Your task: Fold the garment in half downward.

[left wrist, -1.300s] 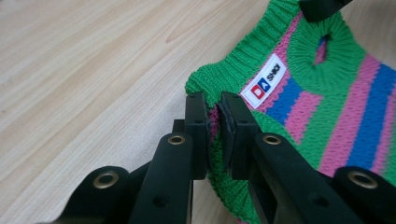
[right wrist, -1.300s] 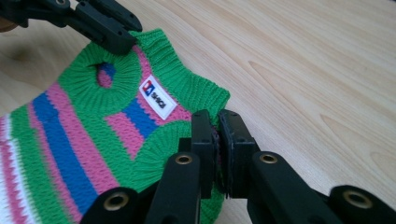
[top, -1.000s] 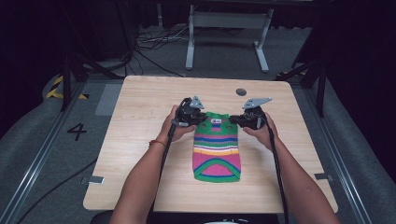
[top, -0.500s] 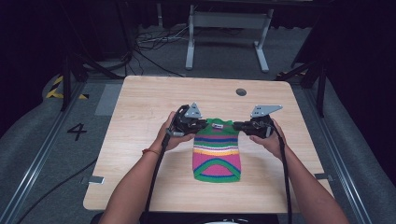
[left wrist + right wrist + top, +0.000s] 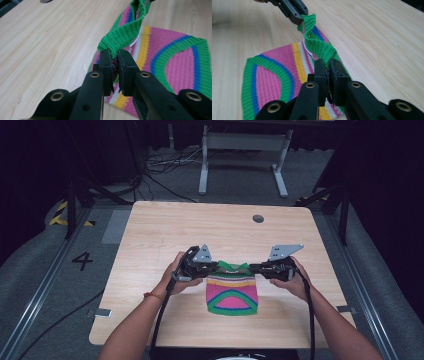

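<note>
Knit garment (image 5: 232, 292) now half folded, green hem pinched between both grippers' fingers (image 5: 106, 67).

We see a light wooden table (image 5: 160, 235) with rounded corners in the middle of the high view, its grain running left to right. A small dark round hole (image 5: 258, 218) sits near its far edge, right of centre. A striped knitted garment (image 5: 232, 295) in pink, green, blue, yellow and white lies on the boards just below the frame's centre, its lower part flat, its green upper edge lifted off the wood.
</note>
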A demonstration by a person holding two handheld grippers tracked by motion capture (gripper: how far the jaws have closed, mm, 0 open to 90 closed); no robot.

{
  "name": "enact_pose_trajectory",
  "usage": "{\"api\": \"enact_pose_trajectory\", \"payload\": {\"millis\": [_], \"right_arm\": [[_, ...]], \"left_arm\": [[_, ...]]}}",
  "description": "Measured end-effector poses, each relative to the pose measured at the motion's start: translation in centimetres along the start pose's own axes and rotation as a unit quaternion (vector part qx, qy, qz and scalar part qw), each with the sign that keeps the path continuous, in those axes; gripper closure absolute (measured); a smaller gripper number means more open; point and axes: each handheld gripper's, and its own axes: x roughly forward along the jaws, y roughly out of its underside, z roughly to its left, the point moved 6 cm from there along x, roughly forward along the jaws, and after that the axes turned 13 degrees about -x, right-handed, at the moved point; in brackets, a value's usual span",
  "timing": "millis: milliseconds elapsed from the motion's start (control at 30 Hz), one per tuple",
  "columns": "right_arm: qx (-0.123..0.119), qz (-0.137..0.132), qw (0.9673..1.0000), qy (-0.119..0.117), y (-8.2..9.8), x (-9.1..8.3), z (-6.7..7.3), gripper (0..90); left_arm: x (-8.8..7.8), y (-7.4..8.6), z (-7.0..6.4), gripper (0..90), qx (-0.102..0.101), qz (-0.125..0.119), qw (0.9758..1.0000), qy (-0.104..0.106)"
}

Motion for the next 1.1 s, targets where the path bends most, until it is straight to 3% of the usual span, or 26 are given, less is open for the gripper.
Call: {"api": "enact_pose_trajectory", "payload": {"millis": [233,467,733,867,1100], "right_arm": [[-0.017,0.011,0.9995,-0.025,0.8,-0.1,2.0,85.2],[-0.040,0.029,0.9976,-0.049,1.6,-0.1,4.1,85.1],[-0.051,0.046,0.9950,-0.073,3.1,0.1,6.0,84.8],[-0.057,0.058,0.9930,-0.085,4.0,0.4,6.9,84.7],[-0.055,0.061,0.9925,-0.091,4.7,0.0,7.7,82.2]], "left_arm": [[-0.4,1.2,-1.8,82.5,0.024,0.015,0.9996,0.006],[0.0,2.6,-4.2,82.4,0.057,0.043,0.9972,0.020],[0.7,4.6,-5.6,82.1,0.069,0.076,0.9942,0.034],[0.9,5.4,-6.0,81.6,0.072,0.084,0.9931,0.038],[0.4,6.3,-6.7,77.0,0.071,0.092,0.9918,0.053]]}}
